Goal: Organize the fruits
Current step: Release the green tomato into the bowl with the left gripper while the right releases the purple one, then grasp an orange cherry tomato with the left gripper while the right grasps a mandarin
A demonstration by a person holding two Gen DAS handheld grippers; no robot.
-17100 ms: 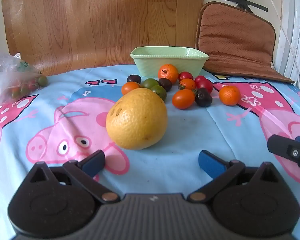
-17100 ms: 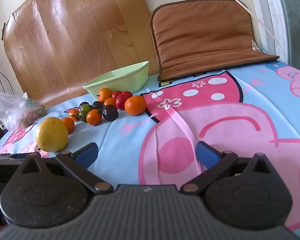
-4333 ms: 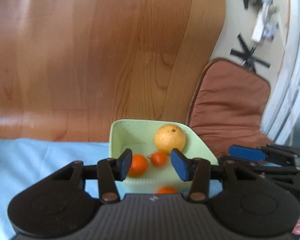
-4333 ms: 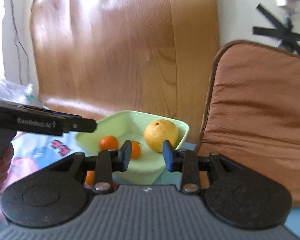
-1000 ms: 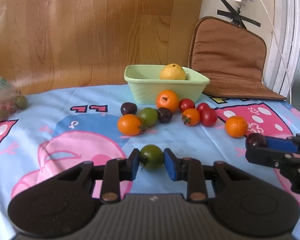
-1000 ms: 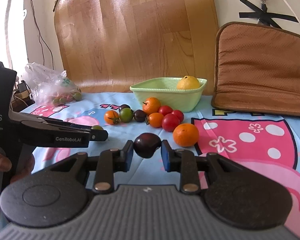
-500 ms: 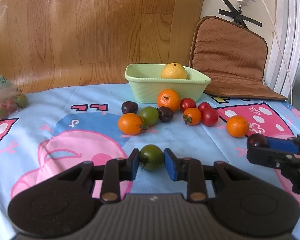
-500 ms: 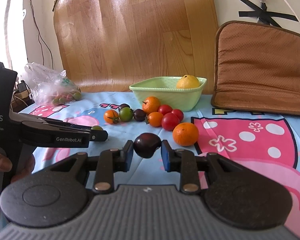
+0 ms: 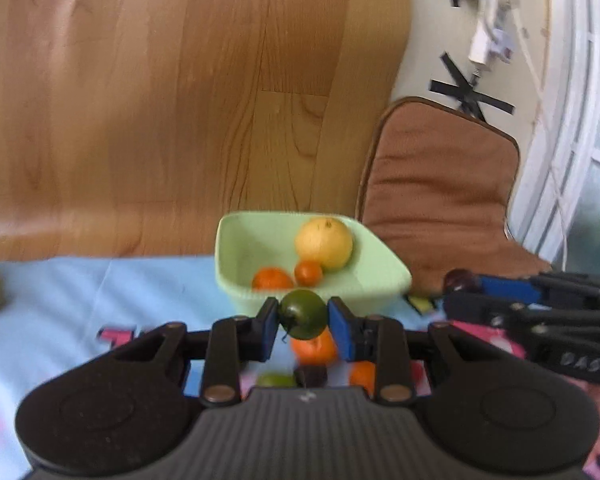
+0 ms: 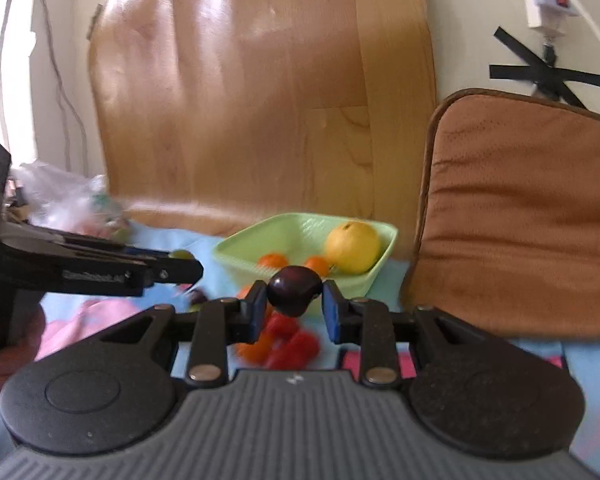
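Observation:
My left gripper [image 9: 302,321] is shut on a green tomato [image 9: 303,314], held in the air just short of the pale green bowl [image 9: 374,278]. In the bowl lie a big yellow citrus [image 9: 324,243] and two small orange fruits [image 9: 272,279]. My right gripper [image 10: 294,307] is shut on a dark purple tomato [image 10: 295,290], with the same bowl [image 10: 364,282] just beyond it. The right gripper also shows in the left wrist view at the right, with its dark tomato [image 9: 458,280]. Blurred loose fruits [image 10: 288,346] lie on the cloth below the fingers.
A brown cushion [image 9: 440,200] leans against the wall right of the bowl. A wooden board [image 9: 180,100] stands behind it. A plastic bag of fruit [image 10: 68,204] lies at the far left of the blue cartoon cloth [image 9: 100,300]. A hand [image 10: 8,344] holds the left gripper's handle.
Both grippers have risen and moved forward toward the bowl, each still holding its tomato. The bowl now looks much nearer and its inside is visible.

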